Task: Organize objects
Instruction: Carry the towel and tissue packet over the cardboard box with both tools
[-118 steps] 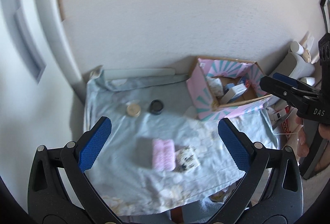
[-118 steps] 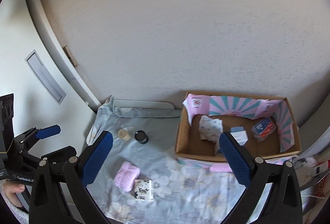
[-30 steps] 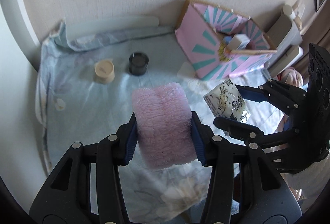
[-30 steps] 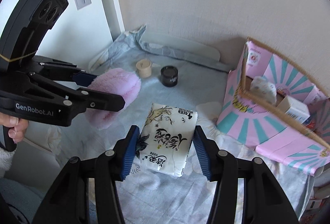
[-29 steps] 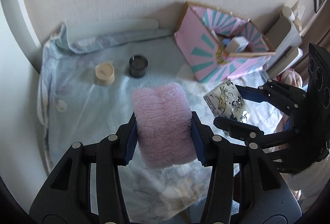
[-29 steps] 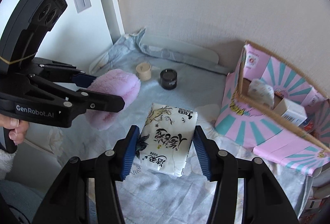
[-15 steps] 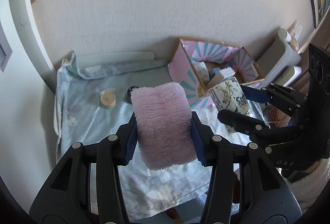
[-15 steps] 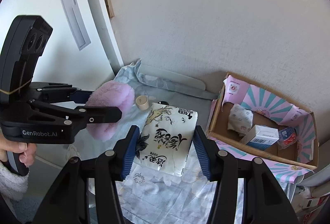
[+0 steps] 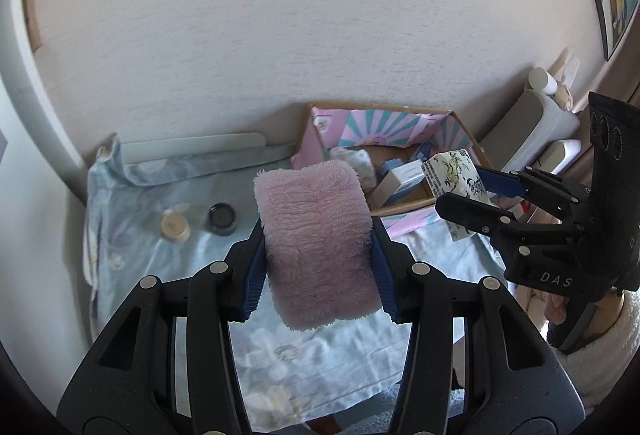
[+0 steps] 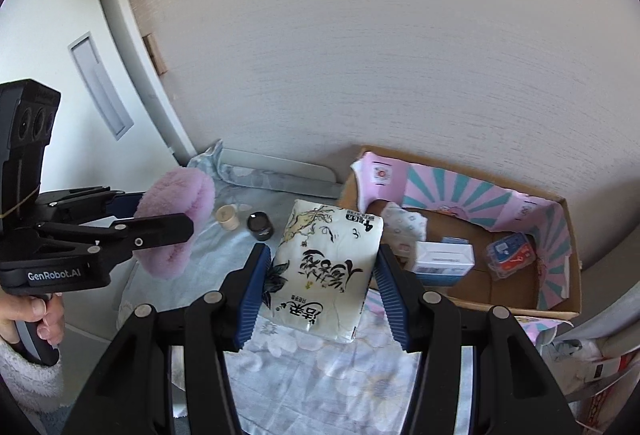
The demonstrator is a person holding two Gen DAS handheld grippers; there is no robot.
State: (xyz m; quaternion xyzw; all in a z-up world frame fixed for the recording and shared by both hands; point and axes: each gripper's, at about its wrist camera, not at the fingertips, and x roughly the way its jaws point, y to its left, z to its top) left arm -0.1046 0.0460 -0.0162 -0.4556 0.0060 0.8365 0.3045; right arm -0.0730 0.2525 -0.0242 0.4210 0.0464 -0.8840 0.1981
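Note:
My left gripper is shut on a folded pink fluffy cloth and holds it in the air above the floral sheet; the cloth also shows in the right wrist view. My right gripper is shut on a white tissue pack with black print, also raised; the pack shows in the left wrist view near the box's front right. The cardboard box with pink striped lining stands against the wall and holds a white tissue pack, a white-blue carton and a small blue-red packet.
A beige jar and a black jar stand on the sheet at the left. A white board lies along the wall. Grey and white items stand right of the box.
Both grippers, first open above the sheet, closed on the cloth and the tissue pack. Over the last second both have risen and moved towards the box.

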